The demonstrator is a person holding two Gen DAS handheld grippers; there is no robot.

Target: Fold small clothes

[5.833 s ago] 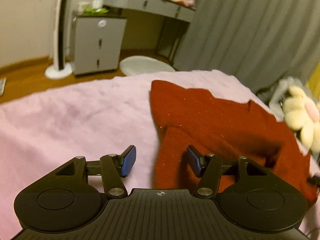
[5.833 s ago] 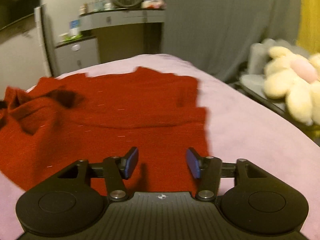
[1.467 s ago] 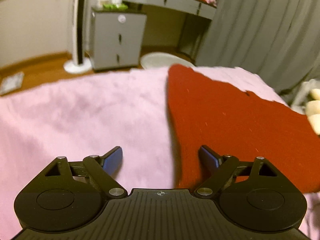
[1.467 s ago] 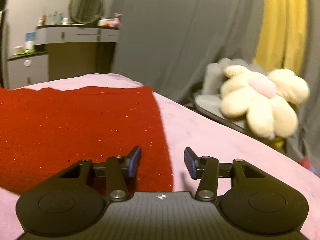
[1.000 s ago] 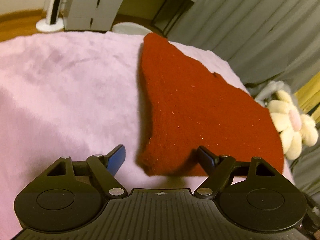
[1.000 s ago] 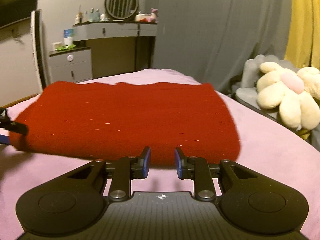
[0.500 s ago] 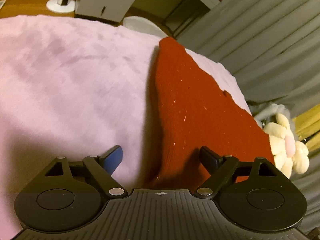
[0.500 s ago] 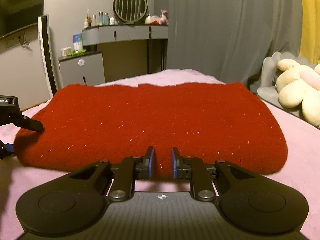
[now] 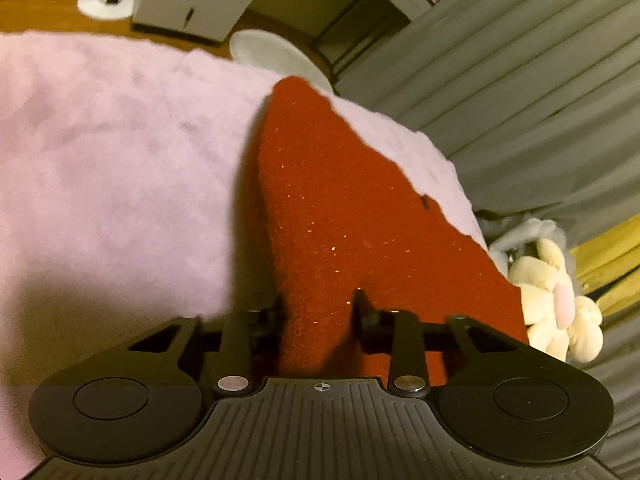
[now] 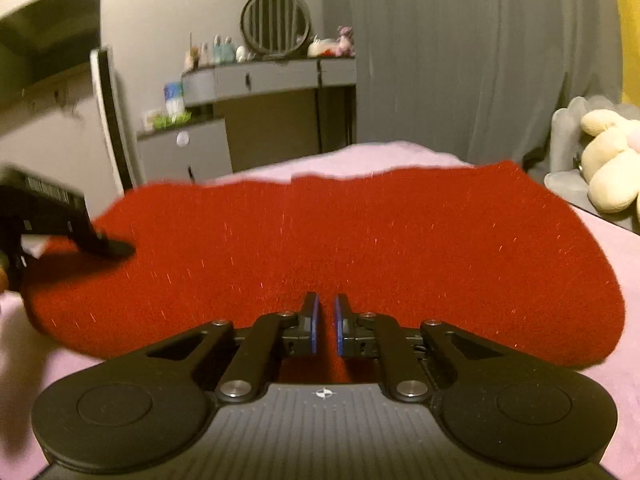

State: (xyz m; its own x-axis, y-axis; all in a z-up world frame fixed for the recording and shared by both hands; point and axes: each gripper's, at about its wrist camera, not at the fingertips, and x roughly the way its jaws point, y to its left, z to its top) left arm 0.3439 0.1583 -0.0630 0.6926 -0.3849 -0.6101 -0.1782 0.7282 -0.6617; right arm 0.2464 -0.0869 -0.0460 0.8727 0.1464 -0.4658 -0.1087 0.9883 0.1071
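The red garment [image 10: 360, 248] lies folded on the pink bed [image 9: 100, 168]. The left gripper [image 9: 320, 312] has the garment's near edge bunched between its closing jaws. The right gripper [image 10: 325, 320] jaws are closing, a narrow gap left, at the near edge with red cloth between them.

No text, brand, number or sign can be read in either view. A pale printed label [image 10: 47, 191] is seen on the left gripper [image 10: 116, 249] at the left edge of the right wrist view, but its print is blurred past reading. A blue-and-white pack [image 10: 173, 98] is seen on the far cabinet [image 10: 188, 152]; its markings are too small to be made out.
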